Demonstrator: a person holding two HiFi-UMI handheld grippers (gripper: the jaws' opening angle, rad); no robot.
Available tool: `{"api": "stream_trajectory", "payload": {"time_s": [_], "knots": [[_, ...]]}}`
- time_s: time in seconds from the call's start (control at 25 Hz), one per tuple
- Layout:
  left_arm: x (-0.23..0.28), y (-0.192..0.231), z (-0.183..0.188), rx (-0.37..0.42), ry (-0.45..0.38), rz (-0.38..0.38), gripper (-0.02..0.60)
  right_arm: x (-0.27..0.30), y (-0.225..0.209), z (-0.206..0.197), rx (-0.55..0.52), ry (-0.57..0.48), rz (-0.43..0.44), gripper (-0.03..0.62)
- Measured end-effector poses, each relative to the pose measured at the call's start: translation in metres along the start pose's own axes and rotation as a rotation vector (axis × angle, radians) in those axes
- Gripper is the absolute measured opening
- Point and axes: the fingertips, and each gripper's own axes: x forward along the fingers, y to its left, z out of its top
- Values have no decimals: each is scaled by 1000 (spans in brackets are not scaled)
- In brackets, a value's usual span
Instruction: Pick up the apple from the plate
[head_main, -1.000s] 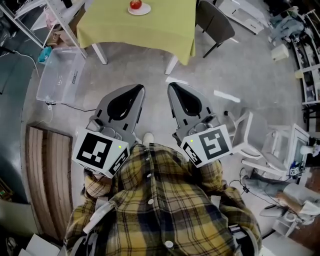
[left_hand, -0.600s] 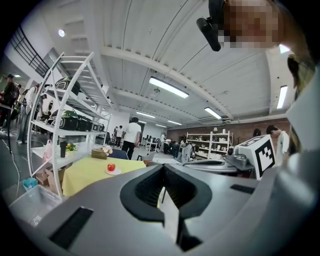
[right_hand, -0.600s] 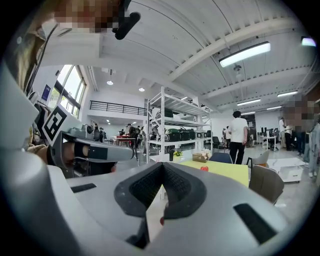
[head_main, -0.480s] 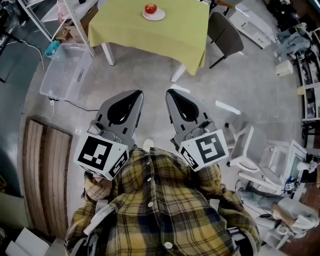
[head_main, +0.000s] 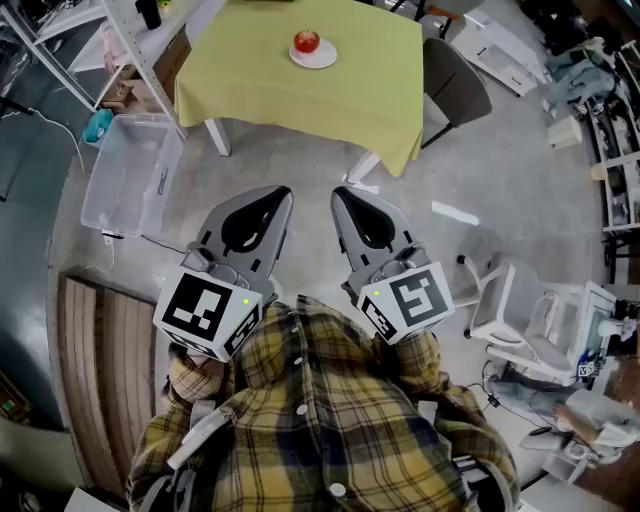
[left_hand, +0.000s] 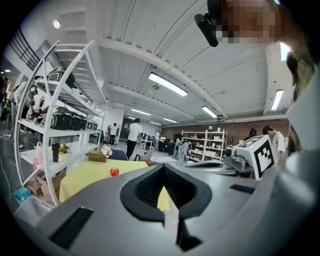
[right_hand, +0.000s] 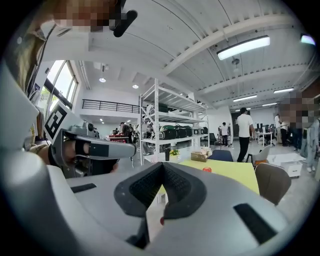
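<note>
Left gripper (head_main: 279, 193): jaws closed tip to tip, nothing between them. It is held low in front of the person's plaid shirt (head_main: 320, 400) and points toward the table.
Storage bin (head_main: 128, 172): clear plastic, on the floor left of the table, ahead and to the left of the left gripper.
Table (head_main: 300, 110): covered by a yellow-green cloth, well apart from the 2 grippers, with bare floor between.
Plate (head_main: 322, 60): white, on the table toward its far side.
Apple (head_main: 307, 41): red, resting on the plate, untouched.
Right gripper (head_main: 341, 192): jaws closed, empty. It is just beside the left gripper and points the same way.
Chair (head_main: 455, 85): dark, at the right edge of the table.
Step in hand: judged as the approach. Neither gripper is within reach of the apple.
Risk 1: closed jaws would knock the apple off the plate. Cause: no opening before contact.
Risk 2: the apple may roll or squirt free. Cause: an off-centre pinch on a round, smooth surface.
Risk 3: the plate may slide on the cloth. Cause: a sideways push during the close.
Risk 4: a gripper may snag the hanging cloth edge. Cause: too low an approach.
</note>
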Motion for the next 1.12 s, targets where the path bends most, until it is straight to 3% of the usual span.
{"api": "stream_trajectory", "payload": {"time_s": [0.52,1.12], "knots": [[26,118,20,18,57,-110,8,109,-25,11,47,4,-177,-3],[94,187,19,-32,76,-94,8,184,-84,3,47,68,-172,-3]]}}
